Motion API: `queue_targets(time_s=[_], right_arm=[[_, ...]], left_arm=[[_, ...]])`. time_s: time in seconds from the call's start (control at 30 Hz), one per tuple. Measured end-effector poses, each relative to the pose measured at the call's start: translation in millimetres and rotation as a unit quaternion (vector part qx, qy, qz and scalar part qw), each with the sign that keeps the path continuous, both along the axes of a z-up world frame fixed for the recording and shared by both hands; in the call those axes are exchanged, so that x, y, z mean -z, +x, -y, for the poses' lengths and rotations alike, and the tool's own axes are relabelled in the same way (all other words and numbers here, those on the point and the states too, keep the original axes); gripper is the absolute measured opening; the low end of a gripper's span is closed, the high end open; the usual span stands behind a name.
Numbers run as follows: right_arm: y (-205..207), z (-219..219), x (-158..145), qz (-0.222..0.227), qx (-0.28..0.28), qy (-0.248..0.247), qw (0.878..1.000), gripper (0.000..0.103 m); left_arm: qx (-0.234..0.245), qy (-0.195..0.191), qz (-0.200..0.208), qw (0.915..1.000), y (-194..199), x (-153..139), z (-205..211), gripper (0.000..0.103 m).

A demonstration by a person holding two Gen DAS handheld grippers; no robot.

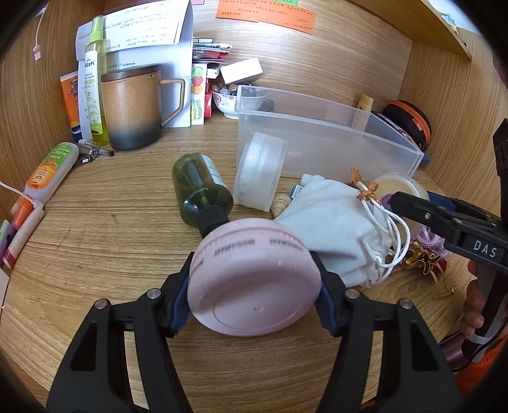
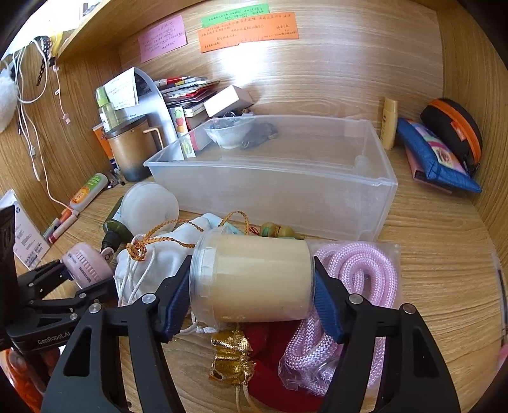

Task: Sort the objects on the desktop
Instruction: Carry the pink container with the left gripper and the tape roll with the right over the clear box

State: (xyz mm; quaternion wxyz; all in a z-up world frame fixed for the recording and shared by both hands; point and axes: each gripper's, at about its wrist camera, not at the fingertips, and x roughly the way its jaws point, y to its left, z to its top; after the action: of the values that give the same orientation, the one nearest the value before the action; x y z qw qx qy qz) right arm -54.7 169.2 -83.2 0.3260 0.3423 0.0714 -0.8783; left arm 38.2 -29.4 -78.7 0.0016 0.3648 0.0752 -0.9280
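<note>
Wood-grain panels wall in the desk [image 2: 444, 254] on three sides, with coloured paper notes [image 2: 247, 30] stuck to the back panel. A clear plastic bin [image 2: 285, 187] sits on the desk in front of that panel and serves as the landmark.

Nearer the camera than the bin, on its left side, the left gripper [image 1: 254, 286] points forward and downward, its blue pads pressed against the two sides of a round pink case [image 1: 254, 279], which it pinches on edge. Just beyond the case, between it and the bin, a dark green bottle [image 1: 200, 187] lies on its side, and a white round container [image 1: 260, 168] leans against the bin's front wall.

In front of the bin, toward its right half, the right gripper [image 2: 252, 279] also slants downward and clamps a cream-filled clear jar [image 2: 254, 279] by its two ends, the jar lying sideways between the pads. A white drawstring pouch [image 2: 158, 263] lies between the two grippers, and a coil of pink rope [image 2: 358, 270] in a clear bag lies beside the jar, in front of the bin's right corner. Part of a hand [image 1: 473, 305] holds the right gripper's handle.
</note>
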Motion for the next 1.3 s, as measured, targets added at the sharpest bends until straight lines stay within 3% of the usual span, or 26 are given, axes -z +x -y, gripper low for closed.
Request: queue_targets(time_s=[0.7,0.93,1.3], right_arm=[[-5,-18,-42,-0.018,-0.007,-0.035,0.999,0.064],[-8,-22,-52,-0.025,-0.013,-0.030,0.999,0.064],[-20,-32,-69,-0.029,-0.019,-0.030,0.999,0.064]], left_arm=[[-0.007,-0.006,-0.040,0.9992,2,-42,3,0.063],[0.014,0.007,-0.045,0.9989,-10,-63,0,0.063],[0.046,-0.020,-0.065,0.9966,-34,-98,-18,0.064]])
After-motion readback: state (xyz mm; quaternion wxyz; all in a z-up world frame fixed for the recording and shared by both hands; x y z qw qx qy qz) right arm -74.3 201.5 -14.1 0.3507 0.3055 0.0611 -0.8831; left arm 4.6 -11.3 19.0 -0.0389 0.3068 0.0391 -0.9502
